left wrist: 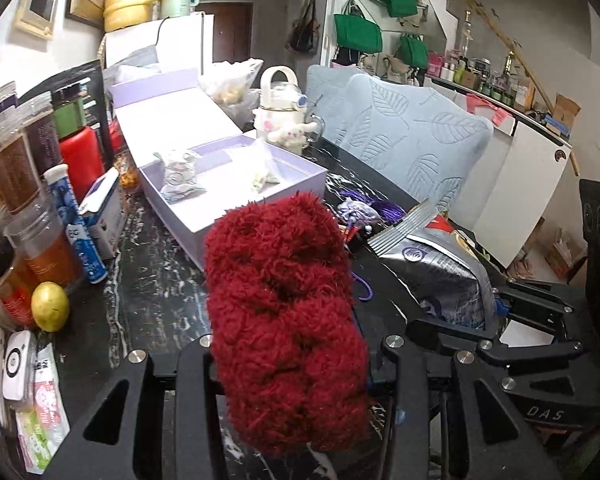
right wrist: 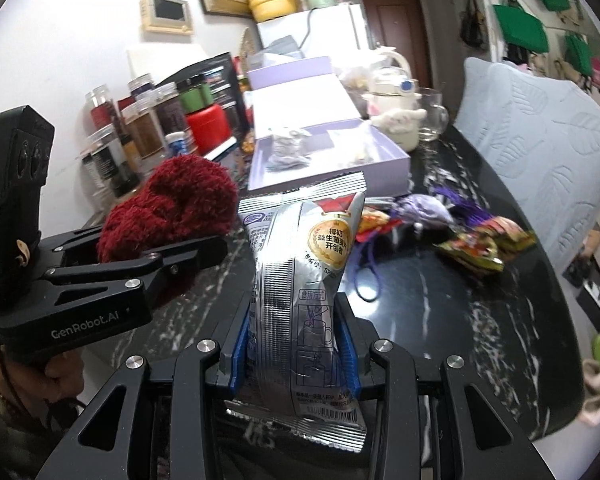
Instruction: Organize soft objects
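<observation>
Left gripper [left wrist: 288, 320] is clamped tight on a fuzzy dark-red plush [left wrist: 284, 308], which fills the space between its black fingers and stands up above the dark marble table [left wrist: 156, 292]. Over to the right gripper [right wrist: 296, 344] — its blue pads [right wrist: 346, 340] are pressed against both sides of a silver foil packet [right wrist: 300, 280], held upright with its crimped top edge pointing away from the camera. From the right wrist view the two tools sit side by side, the left one with its red bundle just to the left of the packet.

Beyond both of them lies an open lavender box [left wrist: 236, 184], lid folded back, with a small patterned pouch [left wrist: 180, 178] and a clear bag [left wrist: 264, 170] inside. To the right of the box, on the tabletop, a purple pouch with cord [right wrist: 418, 210] and a couple of colourful snack packets [right wrist: 480, 246] lie loose. A white plush toy [left wrist: 288, 132] leans by a glass mug behind the box. Jars and bottles crowd the left edge — a yellow lemon [left wrist: 50, 306] sits near them. A pale blue leaf-patterned cushion [left wrist: 412, 140] rises at the far right.
</observation>
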`<action>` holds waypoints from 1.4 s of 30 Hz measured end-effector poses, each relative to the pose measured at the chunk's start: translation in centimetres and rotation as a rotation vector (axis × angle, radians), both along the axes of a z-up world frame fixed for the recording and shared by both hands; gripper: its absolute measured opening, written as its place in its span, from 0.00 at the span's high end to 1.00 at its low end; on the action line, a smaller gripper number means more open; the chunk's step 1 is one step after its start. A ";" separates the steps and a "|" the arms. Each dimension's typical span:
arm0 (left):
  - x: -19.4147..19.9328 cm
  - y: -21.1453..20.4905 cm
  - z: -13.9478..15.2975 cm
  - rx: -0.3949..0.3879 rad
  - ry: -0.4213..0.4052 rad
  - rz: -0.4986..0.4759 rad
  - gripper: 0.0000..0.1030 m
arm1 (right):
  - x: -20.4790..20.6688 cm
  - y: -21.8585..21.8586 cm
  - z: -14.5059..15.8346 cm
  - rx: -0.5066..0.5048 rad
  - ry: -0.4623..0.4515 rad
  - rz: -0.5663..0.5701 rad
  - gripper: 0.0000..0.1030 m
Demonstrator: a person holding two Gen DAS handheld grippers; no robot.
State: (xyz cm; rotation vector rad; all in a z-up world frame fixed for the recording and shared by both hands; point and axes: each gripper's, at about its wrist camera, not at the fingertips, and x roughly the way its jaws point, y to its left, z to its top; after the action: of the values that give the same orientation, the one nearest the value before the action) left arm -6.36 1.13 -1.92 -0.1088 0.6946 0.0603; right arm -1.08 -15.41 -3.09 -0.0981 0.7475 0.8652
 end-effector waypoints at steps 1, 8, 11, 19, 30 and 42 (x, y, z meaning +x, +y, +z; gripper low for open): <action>-0.2 0.1 0.1 0.002 -0.004 0.006 0.61 | 0.1 0.3 0.1 0.002 0.001 0.012 0.64; -0.5 2.2 1.1 -0.006 -0.027 0.056 0.61 | 0.2 2.4 0.4 0.003 -0.004 0.070 0.64; -0.3 2.9 1.5 -0.006 -0.038 0.069 0.61 | 0.4 3.2 0.9 0.000 -0.016 0.089 0.64; 0.9 5.1 2.5 -0.010 -0.040 0.100 0.61 | 1.1 5.4 2.2 0.008 -0.048 0.133 0.64; 4.9 8.1 3.4 -0.027 -0.054 0.126 0.61 | 4.0 9.1 3.6 0.004 -0.071 0.183 0.64; 9.6 11.1 5.0 0.001 -0.068 0.125 0.61 | 8.0 12.6 5.2 -0.007 -0.107 0.167 0.64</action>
State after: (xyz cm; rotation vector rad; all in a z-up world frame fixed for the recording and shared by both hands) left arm 3.26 12.26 3.03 -0.1528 0.6190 0.1757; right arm 6.87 -2.86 2.16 -0.2138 0.6479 1.0080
